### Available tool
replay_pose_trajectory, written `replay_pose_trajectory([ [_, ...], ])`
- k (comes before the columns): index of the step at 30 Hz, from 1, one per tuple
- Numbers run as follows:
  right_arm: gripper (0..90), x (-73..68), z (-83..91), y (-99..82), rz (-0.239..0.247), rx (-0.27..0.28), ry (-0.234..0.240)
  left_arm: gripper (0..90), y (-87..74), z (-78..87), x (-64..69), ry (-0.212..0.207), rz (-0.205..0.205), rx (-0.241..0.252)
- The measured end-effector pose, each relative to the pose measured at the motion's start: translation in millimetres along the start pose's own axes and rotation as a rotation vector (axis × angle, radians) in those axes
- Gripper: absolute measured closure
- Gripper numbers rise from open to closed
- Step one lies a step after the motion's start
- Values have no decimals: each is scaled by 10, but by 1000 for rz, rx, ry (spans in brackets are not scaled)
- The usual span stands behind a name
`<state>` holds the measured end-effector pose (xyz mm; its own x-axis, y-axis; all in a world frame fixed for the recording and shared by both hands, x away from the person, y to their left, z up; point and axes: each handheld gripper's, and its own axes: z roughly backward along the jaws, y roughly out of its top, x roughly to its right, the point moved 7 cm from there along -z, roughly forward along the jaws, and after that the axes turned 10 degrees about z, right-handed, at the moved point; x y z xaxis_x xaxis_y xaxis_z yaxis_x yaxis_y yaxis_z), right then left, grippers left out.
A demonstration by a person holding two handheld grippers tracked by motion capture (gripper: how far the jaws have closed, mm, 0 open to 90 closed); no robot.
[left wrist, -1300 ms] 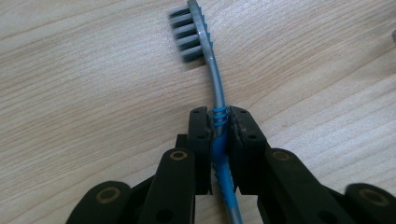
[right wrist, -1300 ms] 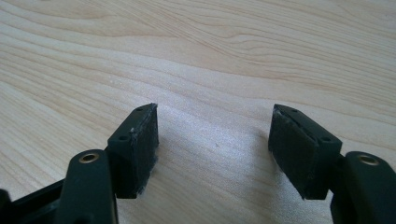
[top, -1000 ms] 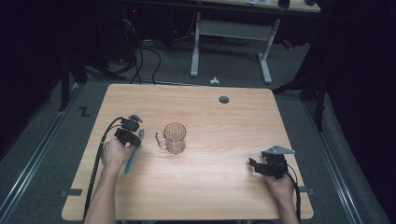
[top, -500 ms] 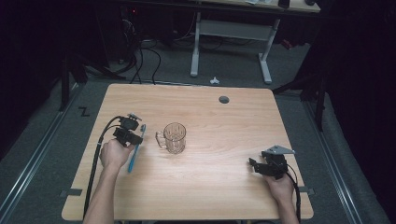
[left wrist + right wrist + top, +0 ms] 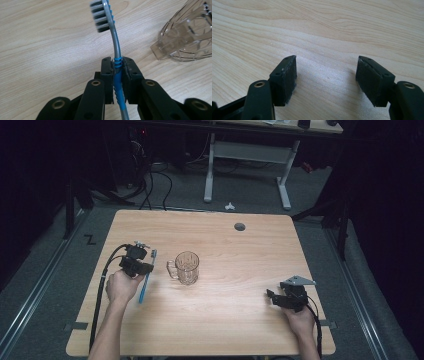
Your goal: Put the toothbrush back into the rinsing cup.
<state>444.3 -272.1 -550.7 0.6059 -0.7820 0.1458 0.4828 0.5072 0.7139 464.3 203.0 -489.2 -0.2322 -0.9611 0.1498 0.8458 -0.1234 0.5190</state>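
I worked at a pale wooden table [image 5: 235, 320] with a plain grain, rounded corners and a small dark round grommet [image 5: 240, 226] set near its far edge. It stood on grey carpet in a dim room; beyond it were the white legs of another desk [image 5: 247, 157] and a tangle of black cables [image 5: 150, 180] on the floor, and a small white object [image 5: 229, 206] lay on the carpet just past the far edge. My left hand-held gripper [image 5: 142, 266] was at the left of the table, clenched on a blue and grey plastic toothbrush [image 5: 113, 42]: in the left gripper view the pads pinched the ribbed blue part of the handle, and the grey neck curved up past them to the dark and white bristles, which hung over bare wood. In the high view the toothbrush's blue handle pointed back toward me beside my left hand [image 5: 121, 286]. A clear glass mug [image 5: 186, 267] with a faceted wall and a side handle stood just to the right of that gripper, near it but apart, its handle turned toward the toothbrush; nothing lay between them. My right hand-held gripper [image 5: 274, 297] sat well apart at the near right of the table, released, its two black padded jaws spread wide over bare wood with nothing between them, a grey three-cornered plate on top.
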Motion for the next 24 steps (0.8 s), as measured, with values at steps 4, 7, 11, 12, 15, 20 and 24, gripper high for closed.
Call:
replay_pose_trajectory([
  [4, 337, 0, 0, 0, 0, 0, 0, 805, 2, 48, 25, -4, -6, 23],
  [7, 337, 0, 0, 0, 0, 0, 0, 805, 7, 83, 46, -8, -11, 39],
  [11, 337, 0, 0, 0, 0, 0, 0, 805, 10, 125, 79, -14, -15, 69],
  [12, 337, 0, 0, 0, 0, 0, 0, 805, 11, 131, 85, -18, -13, 75],
  [15, 337, 0, 0, 0, -1, 0, 0, 805, 18, 148, 91, -19, -14, 86],
  [20, 337, 0, 0, 0, 0, 0, 0, 805, 22, 199, 118, -26, -19, 113],
  [24, 337, 0, 0, 0, 0, 0, 0, 805, 26, 265, 154, -30, -24, 143],
])
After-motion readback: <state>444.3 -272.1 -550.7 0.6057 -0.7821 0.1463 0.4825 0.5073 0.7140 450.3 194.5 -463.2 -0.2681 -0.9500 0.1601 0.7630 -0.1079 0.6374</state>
